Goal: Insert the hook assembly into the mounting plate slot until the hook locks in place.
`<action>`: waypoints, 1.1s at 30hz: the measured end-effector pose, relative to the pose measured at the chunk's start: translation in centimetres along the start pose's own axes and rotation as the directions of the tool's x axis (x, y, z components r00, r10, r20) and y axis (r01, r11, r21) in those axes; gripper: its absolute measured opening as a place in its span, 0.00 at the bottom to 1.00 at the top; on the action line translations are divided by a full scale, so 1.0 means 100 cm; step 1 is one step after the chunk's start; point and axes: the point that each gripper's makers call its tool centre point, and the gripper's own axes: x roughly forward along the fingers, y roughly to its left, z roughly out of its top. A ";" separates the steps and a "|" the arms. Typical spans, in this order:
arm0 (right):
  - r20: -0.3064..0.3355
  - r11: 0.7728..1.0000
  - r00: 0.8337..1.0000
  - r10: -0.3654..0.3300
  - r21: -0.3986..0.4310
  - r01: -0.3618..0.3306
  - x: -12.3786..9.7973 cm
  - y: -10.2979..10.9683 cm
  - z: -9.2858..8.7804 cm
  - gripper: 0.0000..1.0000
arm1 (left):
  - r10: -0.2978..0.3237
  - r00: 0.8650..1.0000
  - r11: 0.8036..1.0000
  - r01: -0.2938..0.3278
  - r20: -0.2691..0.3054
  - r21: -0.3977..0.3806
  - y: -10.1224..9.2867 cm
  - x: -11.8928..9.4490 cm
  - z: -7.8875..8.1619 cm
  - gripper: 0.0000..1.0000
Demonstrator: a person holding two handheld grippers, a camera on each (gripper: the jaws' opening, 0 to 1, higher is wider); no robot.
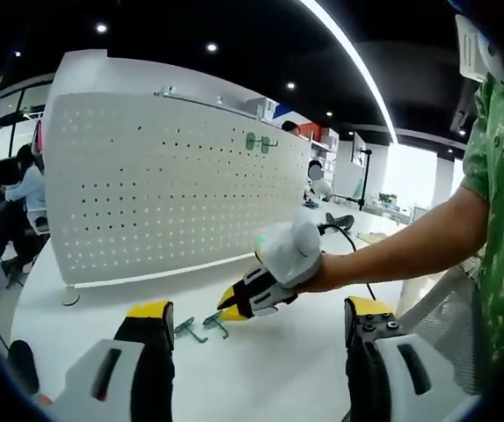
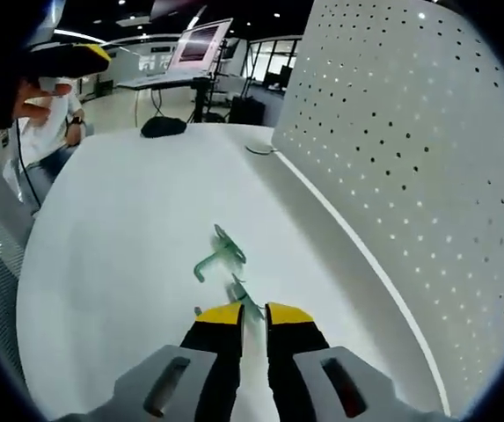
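right gripper [image 2: 253, 318]: jaws nearly closed, tips at the near hook [image 2: 241, 295] on the table [image 2: 102, 264]. Green metal sits in the narrow gap between the tips; looks pinched, but a firm grip can't be confirmed.
left gripper [image 1: 256, 323]: jaws wide apart, holding nothing, hovering above the table edge.
near hook: lies flat, right at the right gripper's tips. Long axis runs roughly along the jaw line, pointing away from the gripper.
second hook [image 2: 219, 252]: just beyond the first, further along the same line, lying at an angle. Bent end faces up and away; exact shape too small to tell.
pegboard [image 1: 172, 189]: upright white perforated panel on a foot at the far side of the table. From the right gripper it stands to the right of the hooks, near but not touching them.
mounted hooks [image 1: 261, 141]: green pieces already hanging high on the pegboard.
nearer hand: right one, clearly; it is on the part while the left is well apart.
next move (judgement): lift, turn the hook's prongs toward the panel holes, push in. Risk: thin part twisting in the jaws.
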 end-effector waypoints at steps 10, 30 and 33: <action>-0.010 1.000 1.000 0.003 -0.019 -0.004 0.002 0.001 -0.001 0.07 | 0.001 1.000 1.000 -0.001 -0.021 0.005 0.002 0.000 -0.001 0.81; -0.031 0.999 0.999 0.016 -0.036 -0.017 -0.003 0.009 -0.004 0.04 | -0.001 0.999 1.000 0.001 -0.047 -0.003 0.003 0.001 -0.006 0.78; -0.028 0.999 0.999 0.023 -0.042 -0.024 -0.002 0.010 -0.002 0.03 | -0.005 0.999 1.000 0.004 -0.046 -0.003 0.003 0.002 -0.005 0.78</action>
